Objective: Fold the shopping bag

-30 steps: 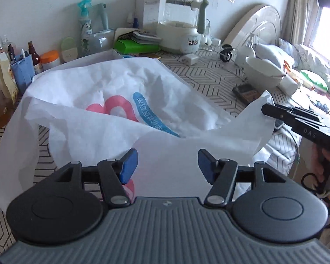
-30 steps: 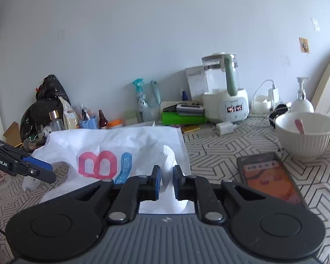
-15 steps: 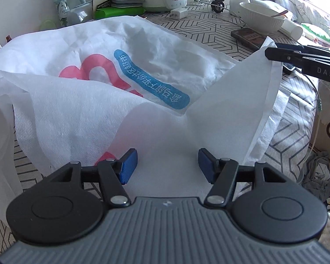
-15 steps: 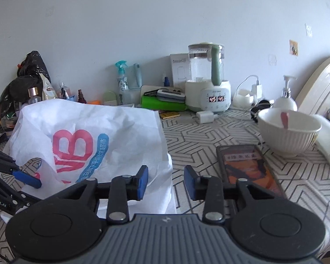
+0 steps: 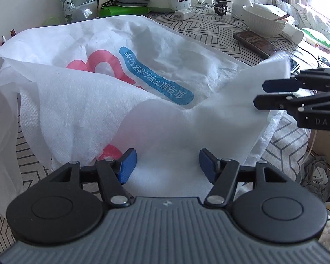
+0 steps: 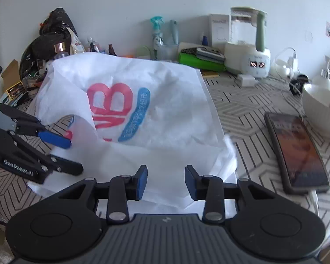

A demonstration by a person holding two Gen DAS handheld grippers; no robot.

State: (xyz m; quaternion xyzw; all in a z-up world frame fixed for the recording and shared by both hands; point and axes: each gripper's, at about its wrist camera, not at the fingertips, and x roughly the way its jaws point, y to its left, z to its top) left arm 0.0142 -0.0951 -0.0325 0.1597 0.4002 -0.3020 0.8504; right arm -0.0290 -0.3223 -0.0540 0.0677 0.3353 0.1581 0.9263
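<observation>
One white shopping bag point(image 5: 81, 101) lies crumpled on the surface point(image 6: 242, 101), which wears a grey-and-white geometric line pattern. The bag carries two printed marks: large pink letters point(image 6: 109, 103), of which "NB" can be read in the right wrist view, and just right of them a blue capsule-shaped label point(image 5: 156, 79) with white Chinese characters, too small to read with certainty. One flap of the bag stands up at its near right corner.

The left hand-held gripper point(image 5: 166, 165) is released, its two blue pads spread wide over the bag's near edge with nothing between them. In the right wrist view its side reads "GenRobot.AI". The right hand-held gripper point(image 6: 166, 181) is likewise released, jaws apart above the bag's near edge; the raised flap sits just beside its tips, not pinched. In the left wrist view its body shows the letters "DAS".

Right of the bag lies one dark phone point(image 6: 297, 151), screen up, and beyond it one white bowl point(image 5: 264, 19). Behind the bag, against the wall, stands one kettle base point(image 6: 256, 65) whose two red displays each read "45"; beside it are a green box point(image 6: 200, 61), one white charger plug point(image 5: 182, 14) and one teal spray bottle point(image 6: 157, 33). One white pump bottle point(image 5: 242, 0) stands behind the bowl. Left of the bag is a black plastic bag point(image 6: 48, 39).
</observation>
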